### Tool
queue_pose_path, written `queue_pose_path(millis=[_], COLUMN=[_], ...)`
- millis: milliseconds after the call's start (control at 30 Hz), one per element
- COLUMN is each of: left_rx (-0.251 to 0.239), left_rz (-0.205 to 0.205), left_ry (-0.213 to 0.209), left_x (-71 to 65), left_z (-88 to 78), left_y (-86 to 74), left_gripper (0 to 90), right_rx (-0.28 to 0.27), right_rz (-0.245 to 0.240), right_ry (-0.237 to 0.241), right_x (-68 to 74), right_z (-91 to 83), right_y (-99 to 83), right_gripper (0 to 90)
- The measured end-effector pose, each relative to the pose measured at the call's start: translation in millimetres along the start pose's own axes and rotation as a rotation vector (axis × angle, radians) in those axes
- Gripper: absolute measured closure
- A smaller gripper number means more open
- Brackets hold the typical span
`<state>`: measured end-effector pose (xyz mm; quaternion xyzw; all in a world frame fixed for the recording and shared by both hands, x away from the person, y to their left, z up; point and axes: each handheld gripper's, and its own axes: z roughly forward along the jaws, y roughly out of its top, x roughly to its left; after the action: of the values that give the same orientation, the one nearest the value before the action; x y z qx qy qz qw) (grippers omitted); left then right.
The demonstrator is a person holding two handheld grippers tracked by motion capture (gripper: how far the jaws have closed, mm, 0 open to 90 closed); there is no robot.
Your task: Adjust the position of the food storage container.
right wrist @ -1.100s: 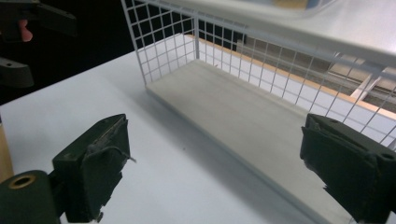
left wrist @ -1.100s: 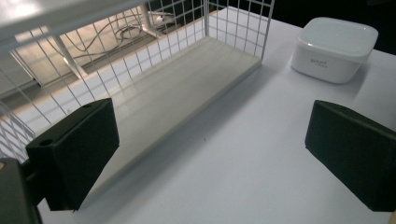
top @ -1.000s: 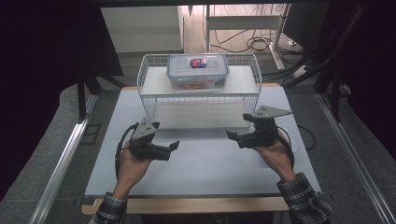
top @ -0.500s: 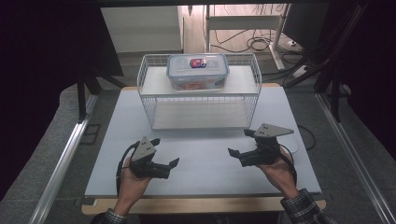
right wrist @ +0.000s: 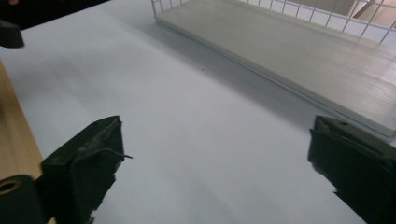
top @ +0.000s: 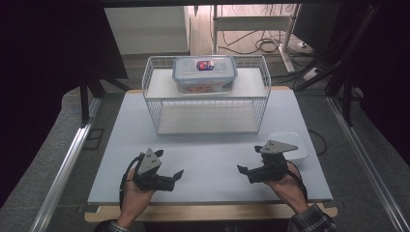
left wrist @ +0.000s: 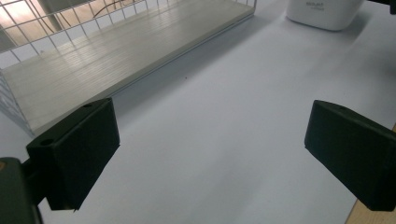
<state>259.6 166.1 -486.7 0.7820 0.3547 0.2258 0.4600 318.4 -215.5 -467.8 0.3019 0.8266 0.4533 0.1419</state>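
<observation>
White bowl [top: 290, 146]: partly hidden behind your right gripper [top: 247, 170]; lidded container [top: 204, 72]: atop wire rack [top: 208, 118], contents blurred; your left gripper [top: 175, 175]: near worktop [top: 212, 154] front; both jaws apart, empty.

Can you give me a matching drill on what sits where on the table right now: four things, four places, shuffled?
Things:
1. clear lidded container
2. white bowl
3. left gripper
4. wire rack

Places:
A. near edge of the table, left side, jaws open over bare surface
B. on the rack's upper shelf
C. far middle of the table
D. on the table at the right, just beyond the right gripper

Pairs: 1-B, 2-D, 3-A, 4-C
</observation>
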Motion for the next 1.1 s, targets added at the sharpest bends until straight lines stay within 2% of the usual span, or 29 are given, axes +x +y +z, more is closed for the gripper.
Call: queue_pose_path(millis=[133,300,400,433,467,500,533,567,600,633,667,700,733,767,800,867,900,933,967,1100], left_rx=[0.0,0.007,0.008,0.008,0.01,0.014,0.014,0.014,0.016,0.016,0.022,0.022,0.023,0.023,0.025,0.028,0.029,0.03,0.03,0.034], left_rz=[-0.009,-0.001,0.002,0.002,0.002,0.003,0.002,0.002,0.003,0.003,0.01,0.01,0.011,0.011,0.014,0.017,0.018,0.018,0.017,0.012], left_ry=[0.007,0.018,0.016,0.016,0.015,0.013,0.013,0.013,0.011,0.011,0.009,0.009,0.009,0.008,0.008,0.007,0.007,0.007,0.008,0.008], left_x=[3.0,3.7,3.3,3.3,3.2,3.2,3.0,3.0,2.8,2.8,2.4,2.4,2.0,1.5,1.3,0.8,0.7,0.7,0.9,2.0], left_z=[-0.7,0.4,1.2,1.2,1.5,2.3,2.7,2.7,3.2,3.2,3.6,3.6,3.9,4.2,4.4,4.9,5.1,5.2,5.3,6.3], left_y=[-1.6,-2.2,-2.2,-2.2,-2.4,-2.8,-2.9,-2.9,-2.9,-2.9,-2.7,-2.7,-2.7,-2.6,-2.5,-2.5,-2.6,-2.7,-2.8,-3.4], left_gripper=[2.9,2.9,3.0,3.0,3.0,3.0,3.0,3.1,3.1,3.1,3.2,3.2,3.2,3.2,3.2,3.3,3.3,3.3,3.3,3.3], right_rx=[0.034,0.072,0.082,0.082,0.078,0.088,0.092,0.092,0.106,0.106,0.114,0.114,0.112,0.11,0.11,0.103,0.095,0.095,0.086,0.06], right_rz=[0.034,0.059,0.079,0.079,0.077,0.064,0.056,0.056,0.05,0.05,0.059,0.059,0.08,0.09,0.09,0.105,0.127,0.127,0.143,0.182], right_ry=[0.013,0.0,-0.037,-0.037,-0.052,-0.102,-0.112,-0.112,-0.136,-0.136,-0.161,-0.161,-0.173,-0.189,-0.189,-0.224,-0.262,-0.262,-0.298,-0.362], right_x=[-2.6,-11.5,-22.2,-22.2,-24.7,-29.5,-31.6,-31.6,-38.9,-38.9,-48.1,-48.1,-58.4,-63.3,-63.3,-72.5,-81.0,-81.0,-90.1,-107.8], right_z=[1.4,-2.9,-9.9,-9.9,-12.0,-16.8,-18.3,-18.3,-22.9,-22.9,-28.2,-28.2,-35.2,-39.0,-39.0,-46.6,-53.6,-53.6,-60.3,-73.1], right_y=[-0.2,-1.1,-1.8,-1.8,-2.0,-2.4,-2.9,-2.9,-4.7,-4.7,-6.9,-6.9,-8.8,-9.7,-9.7,-11.6,-13.1,-13.1,-14.4,-18.3], right_gripper=[1.2,4.2,16.7,16.7,20.9,33.0,37.4,37.4,51.2,51.2,62.8,62.8,73.3,78.1,78.1,86.2,89.4,89.4,89.6,89.7])
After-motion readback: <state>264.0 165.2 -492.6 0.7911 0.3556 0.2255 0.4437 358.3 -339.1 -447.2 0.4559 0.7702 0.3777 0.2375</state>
